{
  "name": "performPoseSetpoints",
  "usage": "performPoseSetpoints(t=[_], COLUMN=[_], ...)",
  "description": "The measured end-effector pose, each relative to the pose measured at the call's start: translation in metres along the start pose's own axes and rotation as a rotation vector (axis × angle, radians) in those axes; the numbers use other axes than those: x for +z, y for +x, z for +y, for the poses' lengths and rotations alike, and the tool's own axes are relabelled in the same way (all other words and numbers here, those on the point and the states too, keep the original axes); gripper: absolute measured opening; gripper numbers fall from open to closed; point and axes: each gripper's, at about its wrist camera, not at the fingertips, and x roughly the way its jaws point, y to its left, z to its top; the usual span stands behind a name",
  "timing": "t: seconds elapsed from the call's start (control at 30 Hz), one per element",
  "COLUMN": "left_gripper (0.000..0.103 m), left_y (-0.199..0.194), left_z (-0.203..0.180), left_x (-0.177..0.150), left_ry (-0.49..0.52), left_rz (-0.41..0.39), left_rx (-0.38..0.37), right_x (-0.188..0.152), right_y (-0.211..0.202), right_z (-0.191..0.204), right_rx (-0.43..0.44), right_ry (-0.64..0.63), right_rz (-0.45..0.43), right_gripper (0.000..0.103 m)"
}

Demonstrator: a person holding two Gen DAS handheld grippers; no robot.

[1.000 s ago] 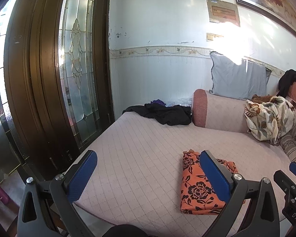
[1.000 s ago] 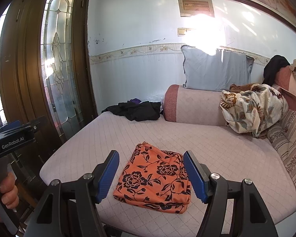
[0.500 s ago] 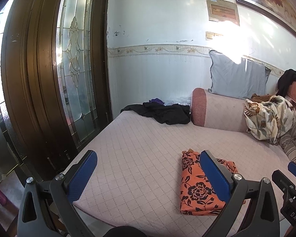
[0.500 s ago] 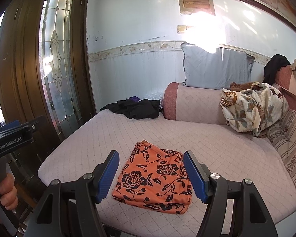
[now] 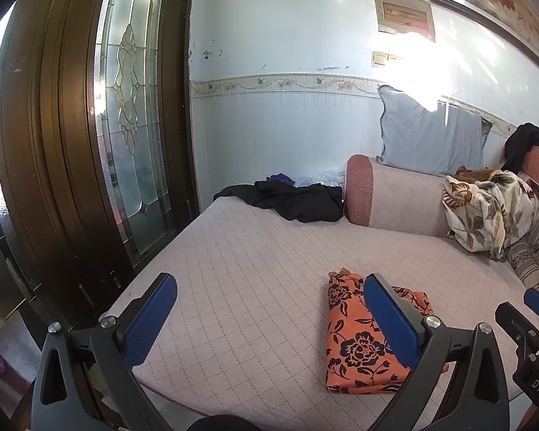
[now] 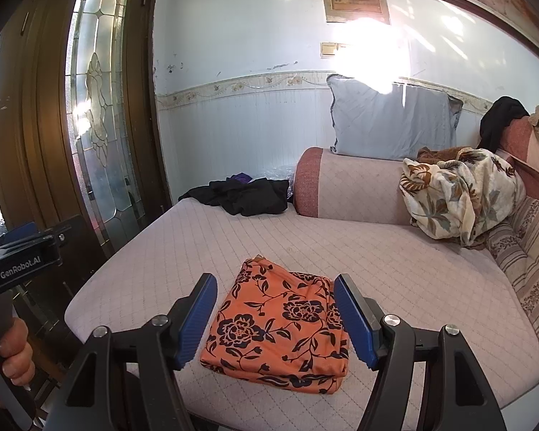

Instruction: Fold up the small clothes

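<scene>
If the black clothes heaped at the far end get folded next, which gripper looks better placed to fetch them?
Probably the left gripper: open, empty, aimed nearer the black clothes. The right gripper, also open, faces the folded orange cloth.

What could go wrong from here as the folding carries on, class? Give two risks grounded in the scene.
1. The folded orange floral garment lies near the front edge of the quilted mattress; a nudge might push it off.
2. The black clothes sit far back by the wall, so reaching across could drag the orange stack open.
</scene>
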Motion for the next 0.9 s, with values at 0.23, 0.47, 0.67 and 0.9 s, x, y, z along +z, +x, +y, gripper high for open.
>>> performPoseSetpoints(t=[0.23, 0.47, 0.67, 0.9], left_gripper=[0.103, 0.103, 0.103, 0.103], left_y=[0.016, 0.033, 0.047, 0.058], left_z=[-0.004, -0.01, -0.014, -0.017], left_x=[0.001, 0.003, 0.007, 0.007], left_ry=[0.008, 0.014, 0.016, 0.019], left_rz=[0.023, 0.048, 0.07, 0.091], left_rx=[0.0, 0.002, 0.003, -0.001], right_x=[0.005, 0.009, 0.011, 0.013], right_y=[0.013, 0.031, 0.048, 0.063], right_z=[0.003, 0.002, -0.001, -0.008], right_rx=[0.004, 0.013, 0.02, 0.018], right_ry=[-0.007, -0.004, 0.006, 0.029], right_rz=[0.002, 0.018, 0.038, 0.053], right_gripper=[0.071, 0.071, 0.071, 0.071])
